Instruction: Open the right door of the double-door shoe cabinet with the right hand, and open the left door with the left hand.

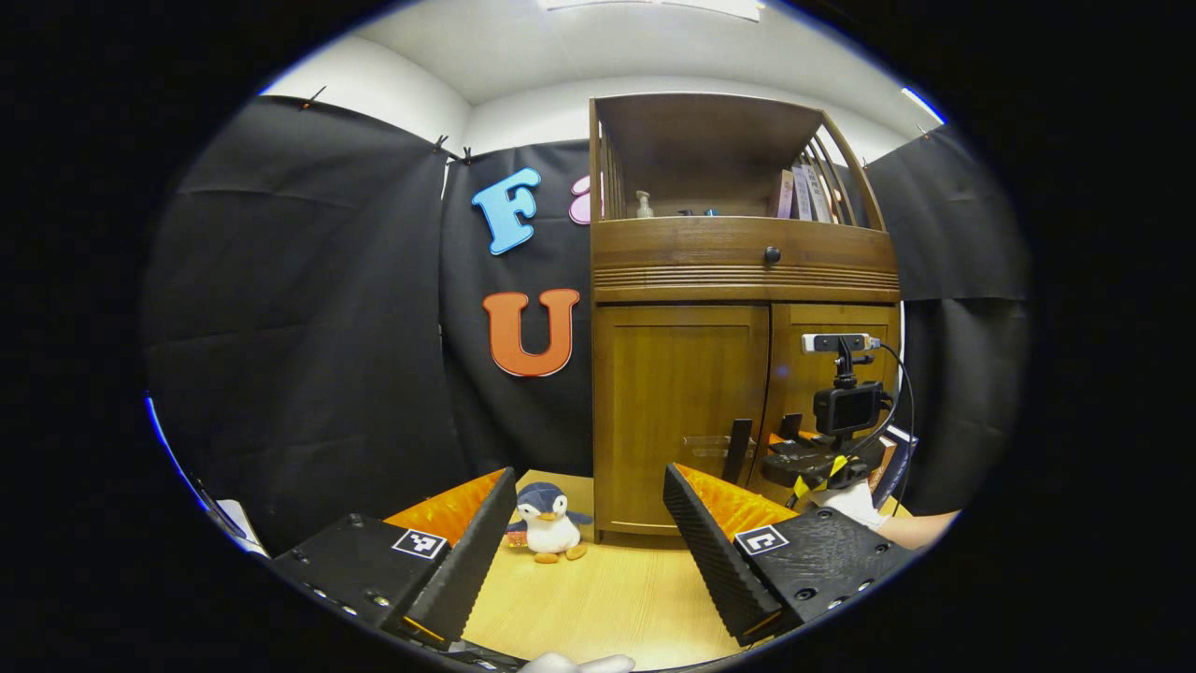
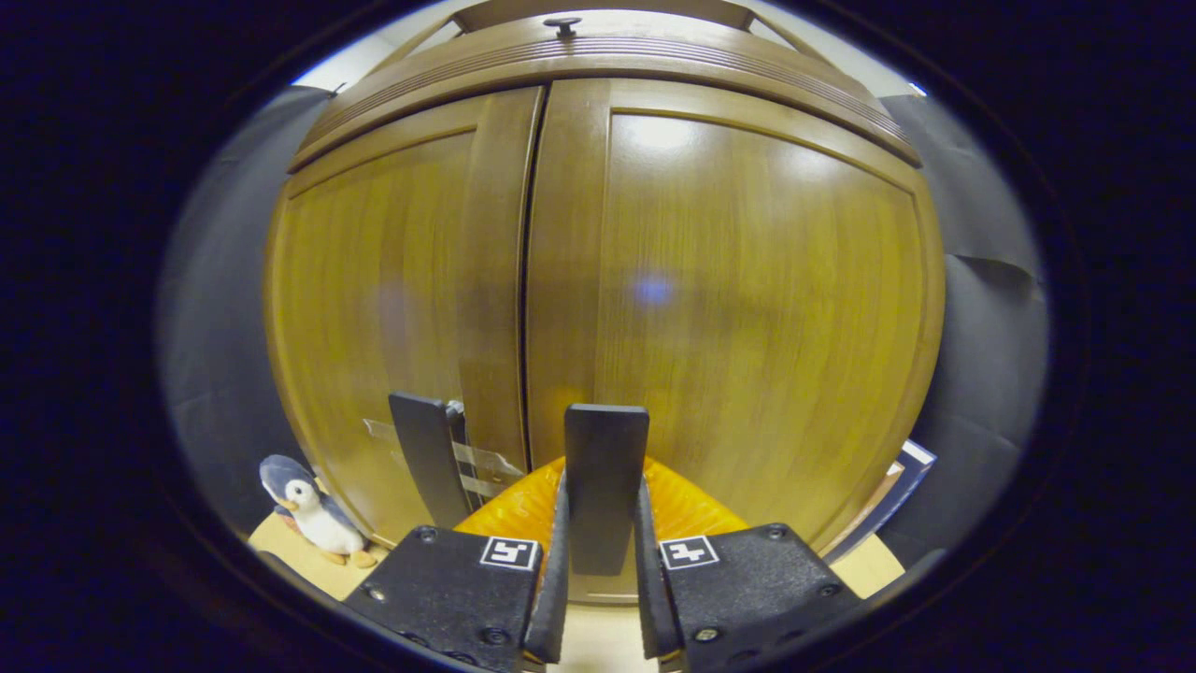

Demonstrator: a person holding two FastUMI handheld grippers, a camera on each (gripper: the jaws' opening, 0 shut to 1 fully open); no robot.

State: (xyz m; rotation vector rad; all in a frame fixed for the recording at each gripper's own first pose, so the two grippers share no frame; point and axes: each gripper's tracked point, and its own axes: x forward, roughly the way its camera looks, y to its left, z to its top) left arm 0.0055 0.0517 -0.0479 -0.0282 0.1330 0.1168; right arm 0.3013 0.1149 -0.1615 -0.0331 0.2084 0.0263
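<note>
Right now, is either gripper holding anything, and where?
The right gripper is clamped on the right door's handle, low down. The left gripper is open, holding nothing.

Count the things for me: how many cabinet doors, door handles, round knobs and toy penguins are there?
Brown wooden cabinet doors: 2, the left door and the right door.
Dark flat upright door handles: 2, the left handle and the right handle, which the right gripper clamps.
Small dark round drawer knob: 1.
Blue-and-white plush penguin: 1.
Total: 6.
</note>
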